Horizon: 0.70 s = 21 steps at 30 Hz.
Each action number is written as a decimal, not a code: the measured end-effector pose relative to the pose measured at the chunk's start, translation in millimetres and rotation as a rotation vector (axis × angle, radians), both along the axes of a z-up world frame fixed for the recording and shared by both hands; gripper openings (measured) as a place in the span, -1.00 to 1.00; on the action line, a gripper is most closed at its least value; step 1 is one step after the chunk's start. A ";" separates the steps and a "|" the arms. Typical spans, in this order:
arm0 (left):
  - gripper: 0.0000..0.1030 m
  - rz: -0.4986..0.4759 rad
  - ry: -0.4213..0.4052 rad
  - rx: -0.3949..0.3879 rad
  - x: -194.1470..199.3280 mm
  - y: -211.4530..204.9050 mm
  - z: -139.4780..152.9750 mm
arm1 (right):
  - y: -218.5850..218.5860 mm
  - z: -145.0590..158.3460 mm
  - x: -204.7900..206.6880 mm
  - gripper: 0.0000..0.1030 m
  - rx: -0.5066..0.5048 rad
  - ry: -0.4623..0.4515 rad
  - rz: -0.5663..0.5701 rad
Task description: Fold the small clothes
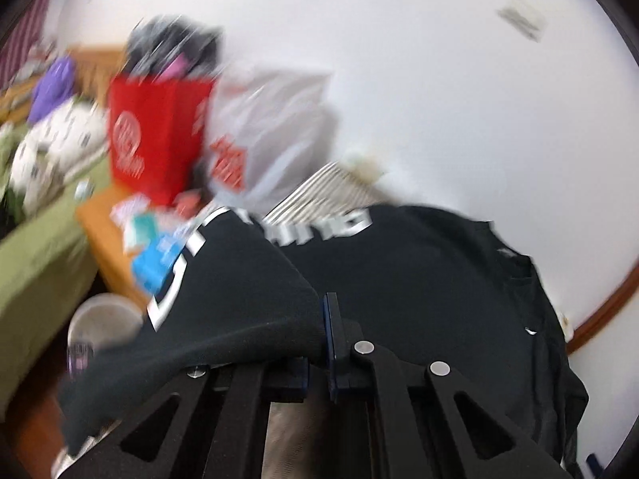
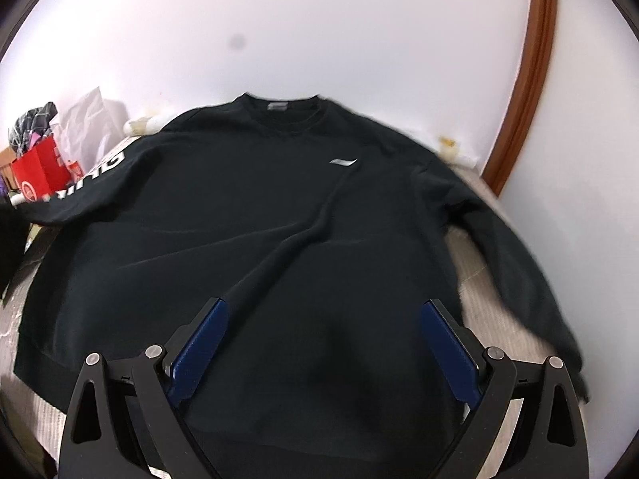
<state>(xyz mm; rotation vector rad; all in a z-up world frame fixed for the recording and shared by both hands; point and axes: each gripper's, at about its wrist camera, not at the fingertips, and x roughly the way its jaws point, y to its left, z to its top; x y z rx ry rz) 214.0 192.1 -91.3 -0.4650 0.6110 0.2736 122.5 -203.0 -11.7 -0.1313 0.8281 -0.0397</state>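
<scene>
Your left gripper [image 1: 325, 343] has its fingers pinched tight on a fold of the black sweatshirt [image 2: 279, 215], apparently the lettered sleeve [image 1: 223, 263], though that view is smeared. The sweatshirt lies flat and face up on the bed [image 2: 475, 255], collar away from you, its long axis running straight ahead. Your right gripper [image 2: 323, 343] hovers with its fingers wide over the hem, gripping nothing. The body lies to the right of the held sleeve, so carry it that way.
</scene>
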 end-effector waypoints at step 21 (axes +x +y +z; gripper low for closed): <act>-0.88 -0.521 0.060 0.205 124.7 -271.5 13.7 | -99.7 -9.8 -13.0 0.86 0.025 -0.018 -0.141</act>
